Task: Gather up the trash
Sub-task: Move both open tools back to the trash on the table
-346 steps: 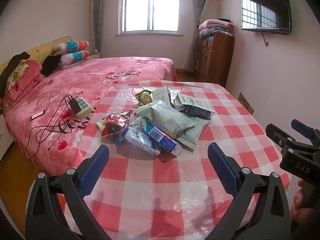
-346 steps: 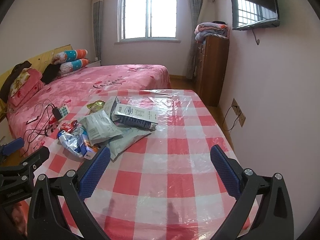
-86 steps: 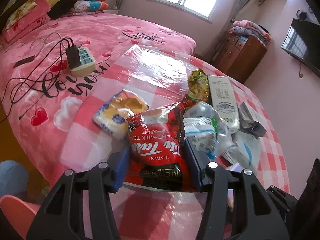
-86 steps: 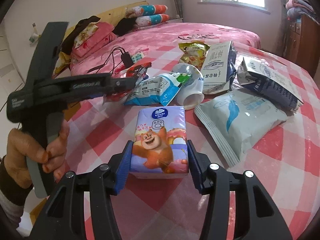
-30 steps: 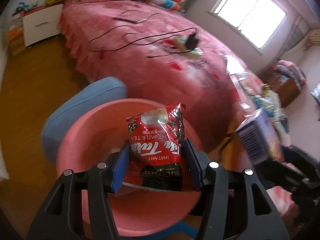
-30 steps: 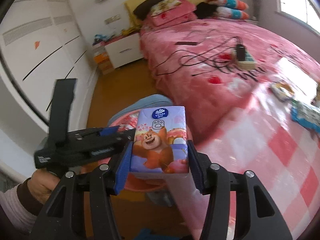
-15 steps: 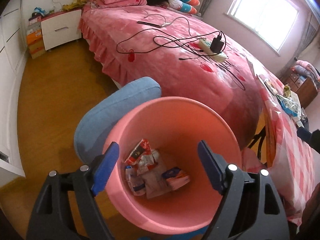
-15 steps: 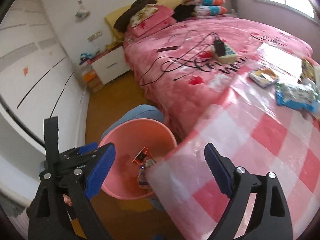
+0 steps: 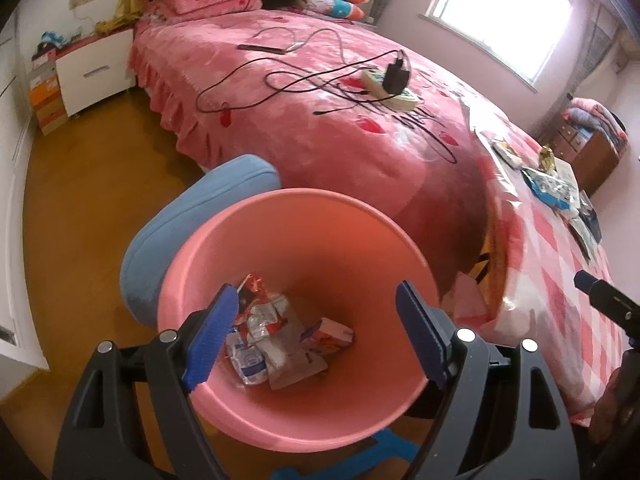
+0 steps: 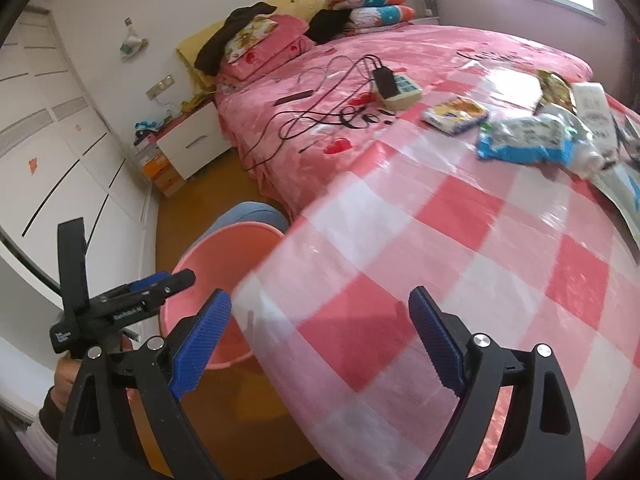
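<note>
Left gripper [image 9: 316, 330]: one, held over the pink bucket, jaws spread wide with nothing between the blue pads; they have just been opening.
Right gripper [image 10: 320, 340]: one, over the near edge of the table, jaws spread wide and empty; they too have just been opening.
Bucket [image 9: 360, 236]: one, pink plastic, standing on the floor just beside the table's edge, against a blue cushioned seat [image 9: 192, 208].
Trash in the bucket [image 9: 276, 344]: a small heap at the bottom; a red snack bag, a clear crumpled wrapper and a small tissue pack can be told apart, the rest cannot be counted.
Trash on the table [image 10: 528, 140]: a blue and white bag, a yellow and blue packet, a gold wrapper, a white carton and a pale flat pouch at the far right; five counted, with more partly hidden behind them.
Table [image 10: 460, 248]: one, covered with a red and white checked cloth under clear plastic, its near half bare.
Bed [image 9: 320, 120]: one, pink cover with hearts, touching the far side of the table.
On the bed: one power strip [image 10: 400, 88] with a black plug, loose black cables, a dark flat device.
Pillows: stacked at the headboard, pink ones and two striped bolsters.
Room: wooden floor, white nightstand [image 9: 92, 72], white wardrobe doors, one bright window, a brown dresser in the far corner.
</note>
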Demonstrator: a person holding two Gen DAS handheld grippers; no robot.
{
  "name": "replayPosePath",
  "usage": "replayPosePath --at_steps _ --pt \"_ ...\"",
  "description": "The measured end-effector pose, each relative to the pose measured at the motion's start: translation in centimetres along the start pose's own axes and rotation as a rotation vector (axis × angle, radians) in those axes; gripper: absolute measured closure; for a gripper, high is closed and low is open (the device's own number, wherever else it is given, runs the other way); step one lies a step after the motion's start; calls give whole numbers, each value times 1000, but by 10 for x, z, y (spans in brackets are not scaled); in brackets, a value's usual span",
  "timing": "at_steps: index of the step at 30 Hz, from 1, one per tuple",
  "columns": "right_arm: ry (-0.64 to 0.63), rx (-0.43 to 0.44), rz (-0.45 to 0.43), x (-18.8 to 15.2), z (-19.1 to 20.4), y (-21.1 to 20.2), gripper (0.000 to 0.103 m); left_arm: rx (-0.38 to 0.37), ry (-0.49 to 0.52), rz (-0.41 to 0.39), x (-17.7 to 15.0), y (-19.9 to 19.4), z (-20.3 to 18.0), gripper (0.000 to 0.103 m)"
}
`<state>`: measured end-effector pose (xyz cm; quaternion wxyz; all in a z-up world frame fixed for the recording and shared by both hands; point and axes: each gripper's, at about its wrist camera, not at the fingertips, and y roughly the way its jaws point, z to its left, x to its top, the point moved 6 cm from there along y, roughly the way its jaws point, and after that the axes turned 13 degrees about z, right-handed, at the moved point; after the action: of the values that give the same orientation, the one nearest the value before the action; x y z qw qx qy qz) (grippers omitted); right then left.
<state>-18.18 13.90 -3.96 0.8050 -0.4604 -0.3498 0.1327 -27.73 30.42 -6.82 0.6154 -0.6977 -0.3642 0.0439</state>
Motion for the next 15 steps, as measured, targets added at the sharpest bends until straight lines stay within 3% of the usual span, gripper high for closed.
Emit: replayPosePath --at_steps 15 --pt "78 -36 -54 -19 -52 -40 13 -20 165 -37 22 -20 -93 21"
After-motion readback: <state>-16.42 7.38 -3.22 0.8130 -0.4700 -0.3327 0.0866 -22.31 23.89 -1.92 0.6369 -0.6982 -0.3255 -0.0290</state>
